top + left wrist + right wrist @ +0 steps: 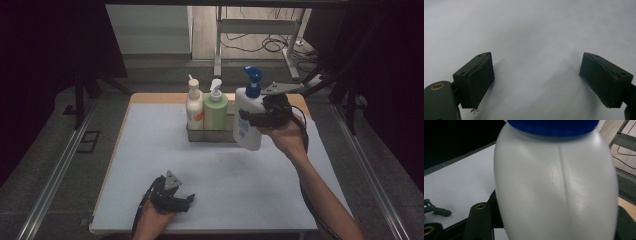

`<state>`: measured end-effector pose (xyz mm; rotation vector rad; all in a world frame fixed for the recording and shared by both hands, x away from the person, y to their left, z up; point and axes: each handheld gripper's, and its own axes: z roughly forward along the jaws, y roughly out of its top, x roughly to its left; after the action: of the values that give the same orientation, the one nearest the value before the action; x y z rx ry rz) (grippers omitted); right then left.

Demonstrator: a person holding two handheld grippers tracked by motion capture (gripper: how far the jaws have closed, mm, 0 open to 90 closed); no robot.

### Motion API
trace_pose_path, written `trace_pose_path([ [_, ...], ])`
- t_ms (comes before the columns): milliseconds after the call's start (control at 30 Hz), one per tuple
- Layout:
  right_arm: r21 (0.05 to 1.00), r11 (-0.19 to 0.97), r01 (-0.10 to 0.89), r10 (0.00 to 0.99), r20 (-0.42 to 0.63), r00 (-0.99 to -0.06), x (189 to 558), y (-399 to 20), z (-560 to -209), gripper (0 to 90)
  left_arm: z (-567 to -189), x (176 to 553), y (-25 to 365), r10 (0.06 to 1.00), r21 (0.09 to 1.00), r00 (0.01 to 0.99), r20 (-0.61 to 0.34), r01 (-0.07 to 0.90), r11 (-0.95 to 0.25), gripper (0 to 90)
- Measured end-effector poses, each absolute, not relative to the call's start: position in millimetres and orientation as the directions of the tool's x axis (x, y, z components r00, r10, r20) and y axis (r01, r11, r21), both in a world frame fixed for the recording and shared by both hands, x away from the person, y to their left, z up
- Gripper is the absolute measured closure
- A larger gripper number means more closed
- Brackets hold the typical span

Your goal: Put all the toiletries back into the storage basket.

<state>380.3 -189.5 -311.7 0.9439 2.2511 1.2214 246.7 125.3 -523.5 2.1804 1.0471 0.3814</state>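
Two black jaws of the right gripper (pixel 260 120) stand about half open, clamped across the body of the white pump bottle (pixel 248 120), held clear of the table (pixel 150 165) at about two o'clock from its centre. It sits just at three o'clock of the metal rack (pixel 212 134), where a cream bottle (pixel 194 106) and a green bottle (pixel 216 108) stand. Smooth, glossy plastic will likely slip and flex, and it looks fairly heavy if full; a grip at mid-body is safest. The left gripper (pixel 536 82) rests wide open and empty near six o'clock.
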Motion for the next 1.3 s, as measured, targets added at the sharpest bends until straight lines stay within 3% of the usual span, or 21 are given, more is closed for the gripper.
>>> trace_pose_path([
  [1300,0.863,0.321,0.390,0.812,-0.039,-0.583,444,-188,-318,40.7,-524,247,125,0.774,0.688,0.633,-0.031,0.575,-0.443,11.9],
])
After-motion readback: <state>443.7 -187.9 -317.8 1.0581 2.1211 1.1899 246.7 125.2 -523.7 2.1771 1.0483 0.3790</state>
